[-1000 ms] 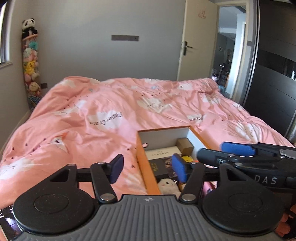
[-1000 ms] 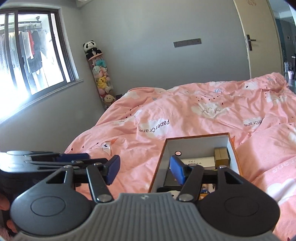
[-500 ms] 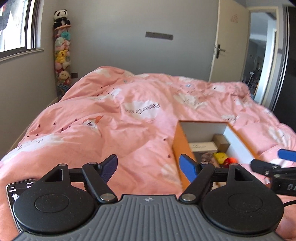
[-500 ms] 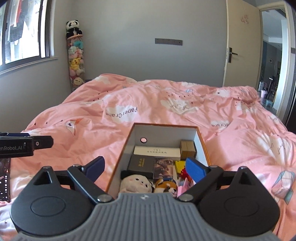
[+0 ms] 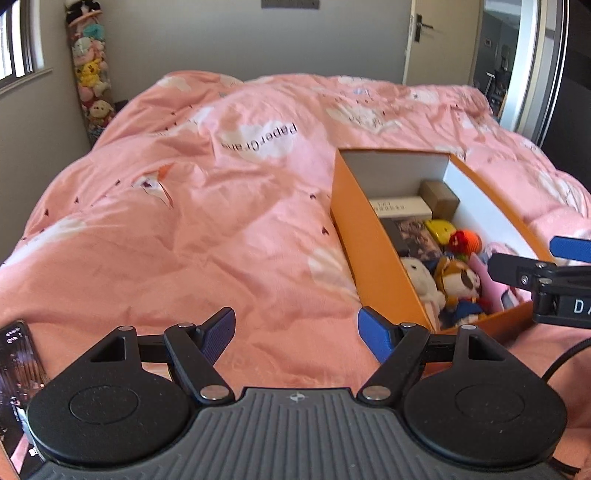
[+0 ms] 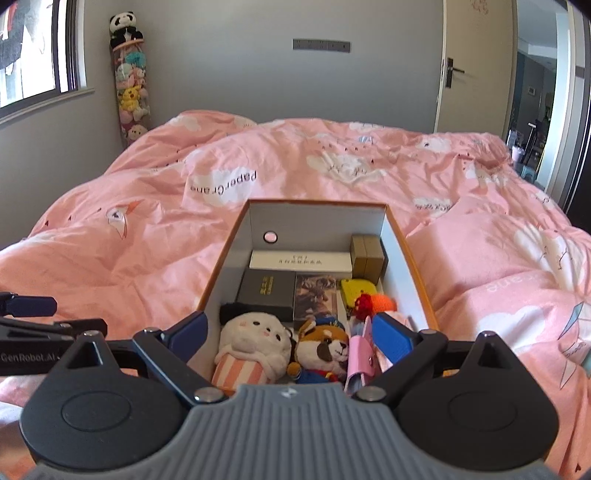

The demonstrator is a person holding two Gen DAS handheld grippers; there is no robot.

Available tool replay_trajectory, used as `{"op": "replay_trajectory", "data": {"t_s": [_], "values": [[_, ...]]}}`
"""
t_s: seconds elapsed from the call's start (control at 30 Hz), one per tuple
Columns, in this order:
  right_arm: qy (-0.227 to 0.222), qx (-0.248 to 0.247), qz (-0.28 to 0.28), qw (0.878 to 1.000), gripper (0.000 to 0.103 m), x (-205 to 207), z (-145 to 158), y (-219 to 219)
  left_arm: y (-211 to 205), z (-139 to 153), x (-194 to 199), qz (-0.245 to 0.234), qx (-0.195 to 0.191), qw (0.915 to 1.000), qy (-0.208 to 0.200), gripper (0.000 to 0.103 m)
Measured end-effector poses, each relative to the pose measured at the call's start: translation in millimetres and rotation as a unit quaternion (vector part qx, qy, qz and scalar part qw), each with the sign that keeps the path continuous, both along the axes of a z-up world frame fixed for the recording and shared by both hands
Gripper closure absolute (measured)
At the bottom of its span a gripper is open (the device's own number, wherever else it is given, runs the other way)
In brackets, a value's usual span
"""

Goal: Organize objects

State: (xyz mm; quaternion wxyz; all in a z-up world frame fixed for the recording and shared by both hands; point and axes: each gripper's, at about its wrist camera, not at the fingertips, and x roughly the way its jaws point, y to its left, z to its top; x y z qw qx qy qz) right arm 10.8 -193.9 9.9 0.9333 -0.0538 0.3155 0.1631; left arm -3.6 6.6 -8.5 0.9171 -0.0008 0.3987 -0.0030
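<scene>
The orange box [image 6: 413,266] lies dead ahead of the right gripper [image 6: 290,334] — both jaws spread, empty — while the left gripper [image 5: 295,328], also spread and empty, sits just beside its wall.

You're facing a bed under a rumpled pink duvet [image 6: 332,177] printed with white clouds. A phone [image 5: 18,373], screen lit, lies on it at your near left. Beyond the bed, a tall holder of plush toys [image 6: 129,96] stands in the corner, topped by a panda [image 6: 123,27]. A window [image 6: 33,48] sits left of it, a door [image 6: 472,70] on the right, and a grey plate [image 6: 321,45] on the wall between.
</scene>
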Motion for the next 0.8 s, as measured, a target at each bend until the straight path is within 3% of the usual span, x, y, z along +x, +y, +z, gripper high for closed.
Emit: {"op": "replay_trajectory", "data": {"t_s": [0.3,0.8], "values": [[0.016,-0.015,0.018,1.000,0.007,9,-10,10,-1,-13,10,-0.002,0.001,0.9995,0.032,0.014],[0.019,-0.012,0.018,1.000,0.007,10,-10,9,-1,-13,11,0.002,0.004,0.9994,0.035,0.014]]}}
